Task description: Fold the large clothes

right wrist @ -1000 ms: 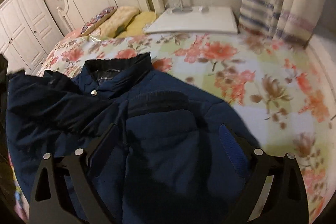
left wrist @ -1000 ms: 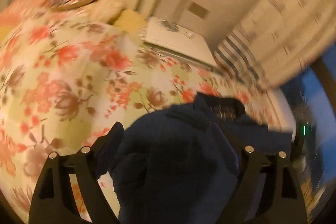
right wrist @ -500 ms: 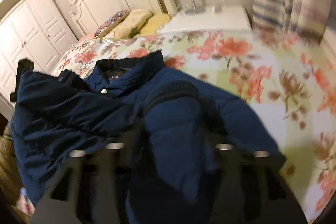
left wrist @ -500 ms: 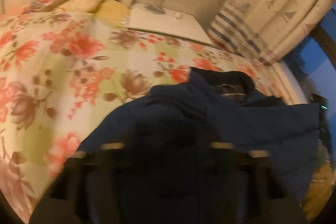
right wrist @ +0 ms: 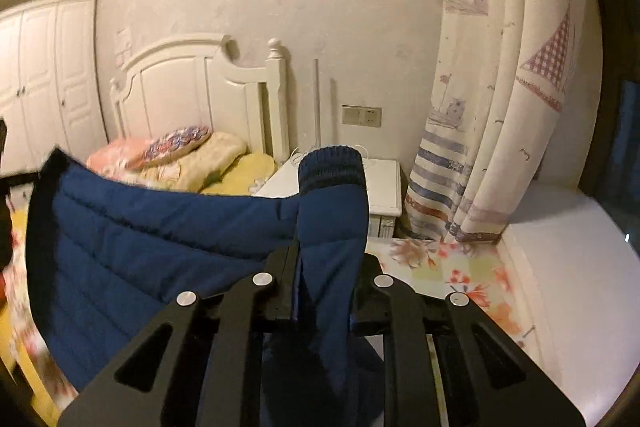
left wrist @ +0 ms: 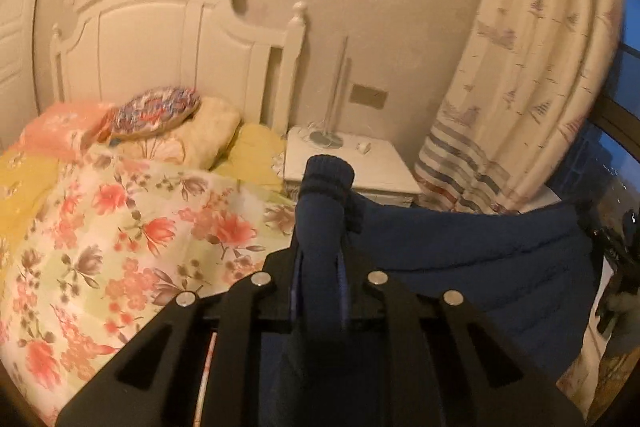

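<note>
The navy padded jacket [right wrist: 160, 239] hangs stretched above the floral bed [left wrist: 120, 227], each ribbed-cuffed sleeve clamped in the closed left gripper [left wrist: 320, 279] and right gripper [right wrist: 326, 279], probably to spread it flat for folding.

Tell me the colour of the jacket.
Navy blue jacket, with darker ribbed cuffs; clearest in the right wrist view.

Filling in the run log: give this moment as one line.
left gripper: shut on jacket sleeve cuff | right gripper: shut on other cuff | navy jacket: held up above floral bed
</note>
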